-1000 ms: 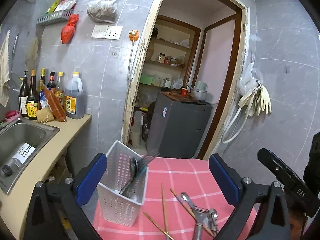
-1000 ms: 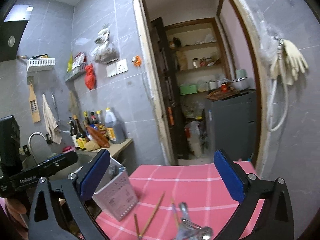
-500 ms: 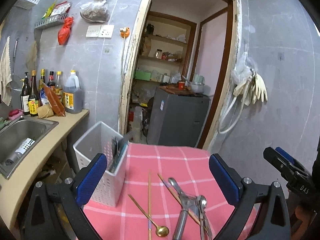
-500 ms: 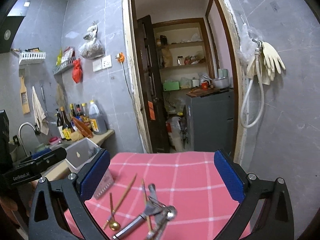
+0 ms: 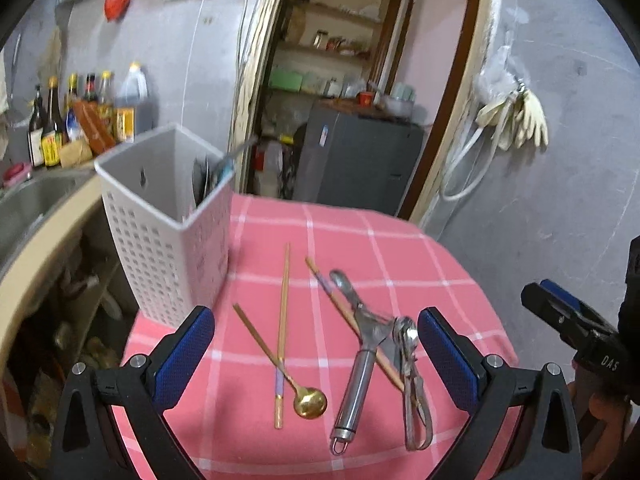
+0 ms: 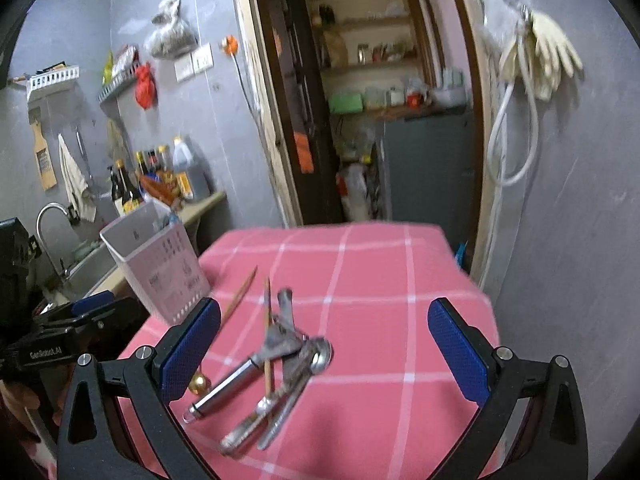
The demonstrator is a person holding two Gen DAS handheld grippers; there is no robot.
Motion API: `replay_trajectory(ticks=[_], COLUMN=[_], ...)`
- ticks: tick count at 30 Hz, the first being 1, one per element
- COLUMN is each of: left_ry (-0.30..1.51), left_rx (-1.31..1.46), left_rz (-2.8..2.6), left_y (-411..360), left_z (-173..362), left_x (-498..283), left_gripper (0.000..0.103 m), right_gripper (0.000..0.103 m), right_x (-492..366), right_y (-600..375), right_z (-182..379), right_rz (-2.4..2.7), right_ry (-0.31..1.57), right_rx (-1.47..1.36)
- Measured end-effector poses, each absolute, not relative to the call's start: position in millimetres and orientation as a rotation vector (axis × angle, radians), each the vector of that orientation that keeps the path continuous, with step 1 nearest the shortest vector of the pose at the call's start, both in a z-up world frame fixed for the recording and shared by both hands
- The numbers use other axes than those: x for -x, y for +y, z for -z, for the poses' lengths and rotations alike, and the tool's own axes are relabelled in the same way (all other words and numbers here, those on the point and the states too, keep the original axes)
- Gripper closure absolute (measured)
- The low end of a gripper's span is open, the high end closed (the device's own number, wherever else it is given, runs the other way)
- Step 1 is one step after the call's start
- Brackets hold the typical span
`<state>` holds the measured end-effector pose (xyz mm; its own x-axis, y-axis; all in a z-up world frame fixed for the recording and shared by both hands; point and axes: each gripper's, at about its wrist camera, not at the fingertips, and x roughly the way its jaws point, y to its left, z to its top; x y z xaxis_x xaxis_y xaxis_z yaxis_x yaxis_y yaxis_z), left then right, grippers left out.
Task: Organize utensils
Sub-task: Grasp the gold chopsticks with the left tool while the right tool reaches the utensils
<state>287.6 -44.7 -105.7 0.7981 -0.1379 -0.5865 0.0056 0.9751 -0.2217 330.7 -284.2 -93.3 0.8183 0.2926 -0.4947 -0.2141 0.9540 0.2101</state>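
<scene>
A white perforated utensil holder (image 5: 168,216) stands at the left edge of the pink checked table (image 5: 360,240) with some utensils inside; it also shows in the right wrist view (image 6: 156,264). On the cloth lie a gold spoon (image 5: 308,402), two wooden chopsticks (image 5: 283,320), a steel peeler (image 5: 360,368) and steel spoons (image 5: 406,344). My left gripper (image 5: 316,356) is open and empty above the gold spoon and peeler. My right gripper (image 6: 324,348) is open and empty above the peeler (image 6: 240,376) and spoons (image 6: 316,360).
A counter with a sink (image 5: 28,208) and sauce bottles (image 5: 80,116) lies left of the table. A doorway (image 5: 340,80) to a storeroom with a grey cabinet is behind. Rubber gloves and a hose (image 5: 516,116) hang on the right wall.
Both grippers have tilted down and come closer over the table. The loose utensils now sit between the fingers in both views. The holder looks nearer on the left.
</scene>
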Motion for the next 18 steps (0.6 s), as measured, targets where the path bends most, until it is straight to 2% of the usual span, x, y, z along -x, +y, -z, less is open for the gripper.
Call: replay_trajectory(ticks=[3, 8, 11, 13, 16, 18], left_ry=[0.685, 0.746, 0.783, 0.802, 0.834, 0.853], left_rx=[0.231, 0.248, 0.261, 0.273, 0.298, 0.318], left_rz=[0.071, 0.058, 0.041, 0.026, 0.002, -0.013], left_y=[-45, -48, -50, -49, -47, -46], left_z=[117, 135, 147, 153, 162, 168], left_x=[-296, -308, -315, -318, -324, -327], left_gripper=[0.012, 0.021, 0.026, 0.031, 0.038, 0.041], right_gripper=[0.001, 0.003, 0.010, 0.021, 0.031, 0.035], right_x=[-342, -356, -365, -370, -376, -380], right_y=[-286, -288, -285, -282, -278, -274], right_z=[112, 134, 146, 153, 162, 169], right_rz=[-0.303, -0.343, -0.368, -0.386, -0.405, -0.418], right_ry=[0.614, 0.670, 0.709, 0.732, 0.768, 0.795], right_rx=[-0.177, -0.207, -0.216, -0.219, -0.223, -0.230])
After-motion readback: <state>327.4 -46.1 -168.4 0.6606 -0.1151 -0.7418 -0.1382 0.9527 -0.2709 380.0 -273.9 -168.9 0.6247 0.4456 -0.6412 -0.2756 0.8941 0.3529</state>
